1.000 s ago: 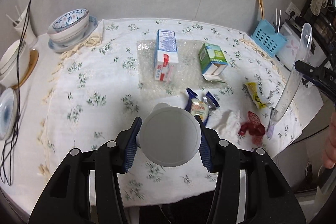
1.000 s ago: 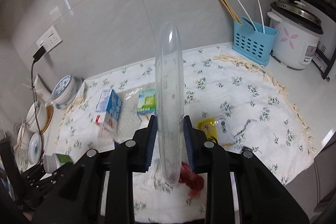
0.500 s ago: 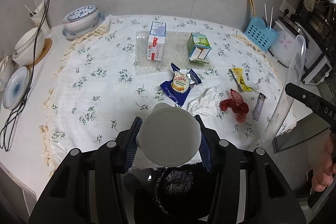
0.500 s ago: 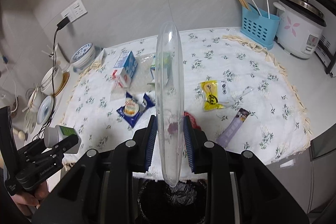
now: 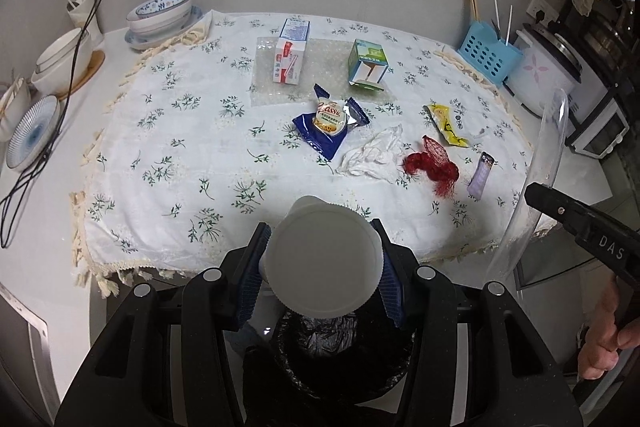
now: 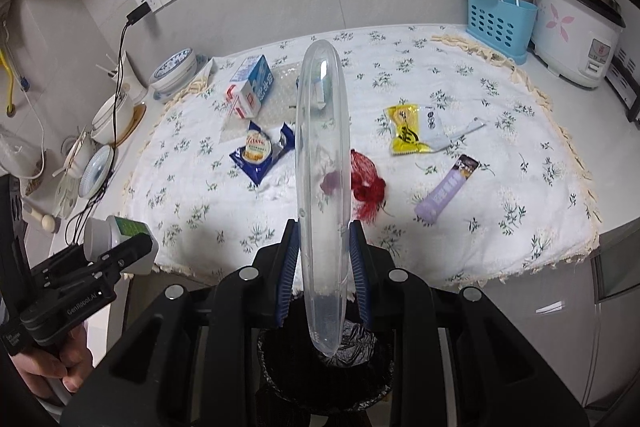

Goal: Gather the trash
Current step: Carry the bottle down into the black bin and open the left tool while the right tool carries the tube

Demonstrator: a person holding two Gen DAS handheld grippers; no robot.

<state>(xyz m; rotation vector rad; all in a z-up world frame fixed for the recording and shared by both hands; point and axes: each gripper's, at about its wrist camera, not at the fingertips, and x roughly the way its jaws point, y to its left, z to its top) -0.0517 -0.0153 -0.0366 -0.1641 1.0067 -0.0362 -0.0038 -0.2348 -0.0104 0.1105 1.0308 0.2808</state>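
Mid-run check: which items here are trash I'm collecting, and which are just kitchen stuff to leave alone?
Trash job:
- white bottle in left gripper
- clear plastic lid in right gripper
- black-lined bin
- blue snack wrapper
- crumpled tissue
- red net
- yellow packet
- purple sachet
- two cartons

Leave:
- stacked bowls
- blue utensil caddy
- rice cooker

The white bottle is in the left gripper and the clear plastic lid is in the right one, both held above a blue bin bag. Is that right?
Not quite: the bin bag is black, not blue, as the left wrist view shows. The rest holds: the left gripper clamps the white bottle and the right gripper clamps the clear plastic lid, both above the bag.
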